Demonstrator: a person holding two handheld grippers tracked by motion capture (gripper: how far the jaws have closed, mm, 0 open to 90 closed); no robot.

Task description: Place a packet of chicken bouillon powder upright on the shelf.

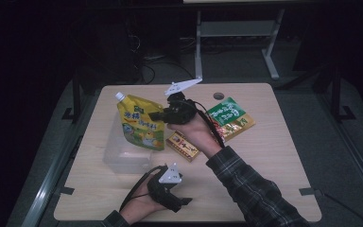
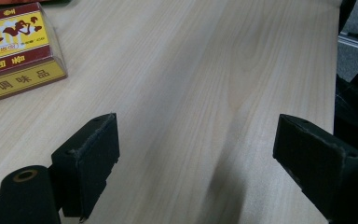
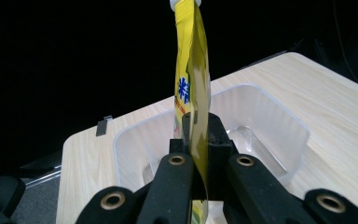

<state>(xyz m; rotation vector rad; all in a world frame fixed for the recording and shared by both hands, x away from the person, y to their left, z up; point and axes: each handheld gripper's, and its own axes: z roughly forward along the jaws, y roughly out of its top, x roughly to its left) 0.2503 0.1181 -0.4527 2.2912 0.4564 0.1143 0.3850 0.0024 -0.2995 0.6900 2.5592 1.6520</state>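
Pinching the yellow spouted pouch [image 3: 192, 93] by its thin edge, right gripper [image 1: 163, 115] jaws clamped, dangling it upright over the clear plastic tub [image 3: 279, 116] for an easy drop-in, left gripper [image 2: 196, 158] idling wide-jawed over the table [image 2: 214, 56] near the seasoning box [image 2: 16, 46].

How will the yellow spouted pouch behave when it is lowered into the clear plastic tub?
The yellow pouch looks soft and probably bends, since its edge curves above the right tool pinching it. It may slump sideways once released into the clear tub. Its glossy film is likely slippery.
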